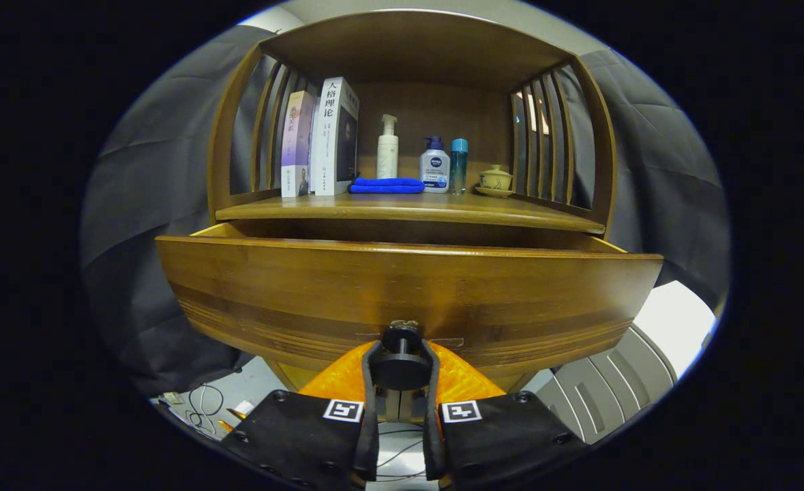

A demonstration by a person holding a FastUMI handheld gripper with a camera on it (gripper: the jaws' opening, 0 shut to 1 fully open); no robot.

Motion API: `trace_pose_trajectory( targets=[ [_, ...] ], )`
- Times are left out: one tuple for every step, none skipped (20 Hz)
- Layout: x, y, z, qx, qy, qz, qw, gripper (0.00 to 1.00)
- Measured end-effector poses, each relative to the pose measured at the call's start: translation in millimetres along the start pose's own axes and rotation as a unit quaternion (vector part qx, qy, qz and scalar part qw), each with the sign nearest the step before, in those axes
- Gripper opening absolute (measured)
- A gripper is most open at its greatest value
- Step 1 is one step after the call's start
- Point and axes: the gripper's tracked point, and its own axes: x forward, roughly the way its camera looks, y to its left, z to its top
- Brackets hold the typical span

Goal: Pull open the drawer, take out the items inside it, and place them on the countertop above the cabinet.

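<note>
The wooden drawer (408, 286) stands pulled out from the cabinet, its front panel close before me and its inside hidden behind that panel. A dark round knob (402, 365) juts from the middle of the drawer front. My gripper (402, 361) is shut on the knob, one finger pressing on each side of it. Above the drawer runs the countertop (511, 213), the floor of an open shelf niche.
On the countertop stand two books (323, 140), a white pump bottle (387, 148), a folded blue cloth (386, 185), a blue-capped lotion bottle (434, 166), a small teal bottle (458, 166) and a lidded tea cup (495, 180). Slatted sides bound the niche. Cables (204, 409) lie on the floor at lower left.
</note>
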Motion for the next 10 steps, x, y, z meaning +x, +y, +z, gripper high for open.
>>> trace_pose_trajectory(
  targets=[
    [-5.8, -0.4, -2.0, -0.002, 0.001, -0.001, 1.0, 0.28],
    [-11.7, -0.3, -3.9, -0.003, 0.0, -0.002, 1.0, 0.28],
    [-17.1, -0.5, -5.9, -0.004, 0.0, -0.002, 1.0, 0.28],
    [-22.8, -0.8, -7.7, -0.003, -0.001, -0.003, 1.0, 0.28],
    [-27.5, -1.0, -10.9, -0.002, 0.001, -0.004, 1.0, 0.28],
    [-32.7, -1.5, -13.2, -0.001, 0.001, -0.004, 1.0, 0.28],
    [-36.8, -1.1, -16.1, -0.001, 0.002, -0.005, 1.0, 0.28],
    [-41.5, -0.8, -19.5, -0.001, 0.003, -0.005, 1.0, 0.28],
    [-45.8, -0.5, -24.8, -0.002, 0.006, -0.004, 1.0, 0.28],
    [-50.3, 1.1, -27.2, -0.001, 0.005, -0.003, 1.0, 0.28]
  ],
)
